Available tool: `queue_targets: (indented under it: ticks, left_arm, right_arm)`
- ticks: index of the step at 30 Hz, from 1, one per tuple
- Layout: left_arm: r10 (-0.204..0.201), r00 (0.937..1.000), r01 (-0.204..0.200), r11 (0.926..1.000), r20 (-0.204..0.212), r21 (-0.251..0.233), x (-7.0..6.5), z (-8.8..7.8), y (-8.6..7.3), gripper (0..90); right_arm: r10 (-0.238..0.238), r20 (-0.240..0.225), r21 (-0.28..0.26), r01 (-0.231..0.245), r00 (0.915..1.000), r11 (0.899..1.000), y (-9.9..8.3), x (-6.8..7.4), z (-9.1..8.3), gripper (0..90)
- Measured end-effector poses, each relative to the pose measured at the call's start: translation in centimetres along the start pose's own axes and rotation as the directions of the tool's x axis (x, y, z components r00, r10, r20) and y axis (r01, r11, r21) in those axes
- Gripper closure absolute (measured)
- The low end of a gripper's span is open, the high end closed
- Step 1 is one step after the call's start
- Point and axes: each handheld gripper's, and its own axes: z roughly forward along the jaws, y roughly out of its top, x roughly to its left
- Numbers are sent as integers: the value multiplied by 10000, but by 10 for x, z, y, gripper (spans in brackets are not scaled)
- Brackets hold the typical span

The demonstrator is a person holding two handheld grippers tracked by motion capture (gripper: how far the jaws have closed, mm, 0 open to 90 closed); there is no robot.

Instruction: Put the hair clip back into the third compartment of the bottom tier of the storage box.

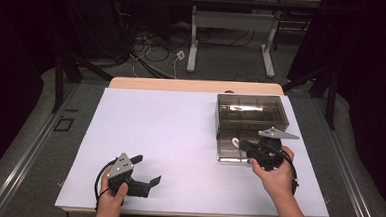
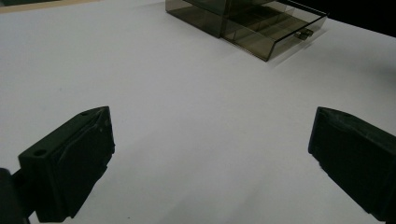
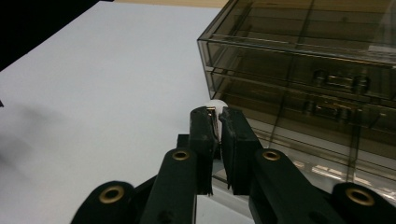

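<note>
A: Right gripper (image 3: 217,114)?
B: Jaws clamped on a small white object (image 3: 215,104), at the open bottom drawer (image 1: 234,149) of the smoked drawer box (image 1: 251,111).
A: Left gripper (image 2: 210,140)?
B: Jaws wide apart, nothing between them, over the white tabletop (image 1: 169,137), well apart from the box.

Small white object (image 3: 216,105) mostly hidden between right tongs (image 3: 218,122), identity unclear.

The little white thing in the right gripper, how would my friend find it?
Start at the smoky see-through plastic drawer box on the right side of the white table. Its bottom drawer is pulled out, and the right gripper sits over it, pinching a small round white thing. It's the lone white bit against the dark jaws.
</note>
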Motion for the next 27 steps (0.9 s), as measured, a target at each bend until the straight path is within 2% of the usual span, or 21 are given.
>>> queue_targets:
  ticks: [13, 25, 26, 27]
  left_arm:
    - [20, 10000, -20, 10000, 33, -50, 0, 0, 1, 6]
    - [39, 10000, -39, 10000, 32, -8, 0, -1, 1, 7]
    - [48, 10000, -48, 10000, 32, -3, 0, -1, 1, 7]
    - [40, 10000, -40, 10000, 35, -8, 0, -1, 1, 7]
  right_arm:
    - [827, 769, -363, -801, 9936, 9961, -2, -32, -15, 834]
    - [1242, 1355, -465, -1189, 9830, 9918, -8, -56, -19, 834]
    - [1386, 1338, -406, -1343, 9813, 9901, -8, -56, -19, 834]
    - [1293, 1414, -445, -1242, 9815, 9913, -9, -59, -19, 834]
